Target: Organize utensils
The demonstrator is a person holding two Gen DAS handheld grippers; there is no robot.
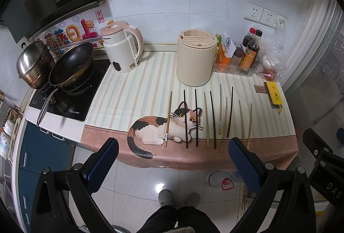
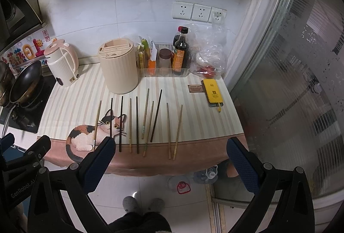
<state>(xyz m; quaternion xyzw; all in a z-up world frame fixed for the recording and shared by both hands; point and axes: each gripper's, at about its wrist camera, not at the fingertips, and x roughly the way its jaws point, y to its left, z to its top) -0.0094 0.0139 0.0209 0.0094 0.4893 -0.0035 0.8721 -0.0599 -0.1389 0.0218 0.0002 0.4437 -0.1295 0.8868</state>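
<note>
Several chopsticks (image 1: 212, 117) lie side by side on the striped cat-print table mat (image 1: 133, 91), some dark, some light wood; they also show in the right wrist view (image 2: 137, 125). A cream round utensil holder (image 1: 195, 57) with slots in its lid stands behind them, also seen in the right wrist view (image 2: 119, 65). My left gripper (image 1: 172, 147) is open and empty, held before the table's front edge. My right gripper (image 2: 172, 147) is open and empty too, just in front of the chopstick ends.
A pink-and-cream kettle (image 1: 122, 48) stands left of the holder. A wok (image 1: 71, 63) and a steel pot (image 1: 34, 63) sit on the stove at left. Sauce bottles (image 1: 249, 52), a plastic bag (image 2: 208, 50) and a yellow phone (image 1: 274, 93) are at right. A glass partition (image 2: 290, 82) bounds the right side.
</note>
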